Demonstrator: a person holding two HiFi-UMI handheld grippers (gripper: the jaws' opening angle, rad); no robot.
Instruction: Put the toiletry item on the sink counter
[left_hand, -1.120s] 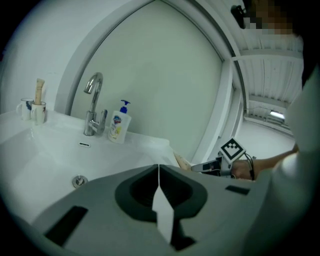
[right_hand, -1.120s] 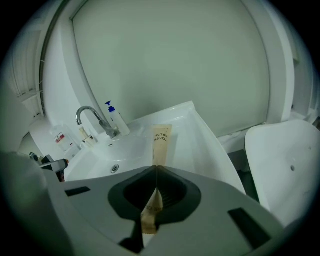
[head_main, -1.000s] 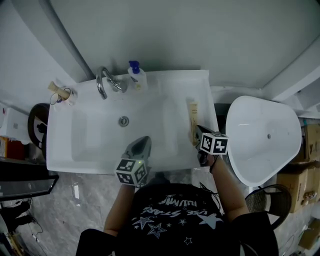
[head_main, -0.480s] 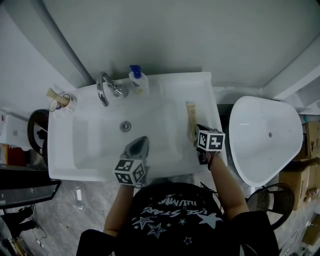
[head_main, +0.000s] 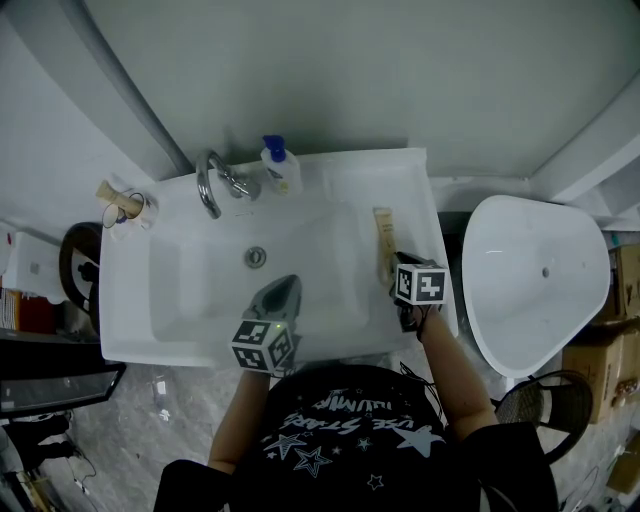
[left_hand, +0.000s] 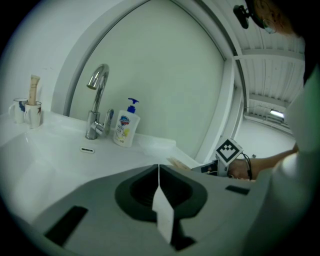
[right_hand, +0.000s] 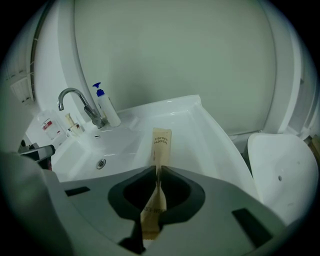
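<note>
A white sink (head_main: 130, 300) fills the bathroom corner, with two mugs (head_main: 125, 203) at its far left – one holding a tan-handled brush. Next comes the chrome faucet (head_main: 212, 182), and just beside it a pump bottle of hand soap (head_main: 279, 168) with a blue top, standing upright against the wall.

Over the front of the basin, near the drain (head_main: 256, 257), the left gripper (head_main: 288, 283) hangs with its jaws pressed together, well apart from the bottle and faucet.

To the right, the right gripper (head_main: 392, 270) has its jaws clamped on the near end of a toothbrush packet (head_main: 383, 235) – a long tan paper sleeve printed "TOOTH BRUSH". The sleeve runs away from the gripper along the sink counter (head_main: 408, 190) on the basin's right side, its far end low over that flat ledge. Whether it touches the surface cannot be told.

Beyond the counter's right edge sits a white toilet (head_main: 535, 285) with its lid down. The person in the black star-printed shirt (head_main: 340, 425) stands at the sink's front edge.
</note>
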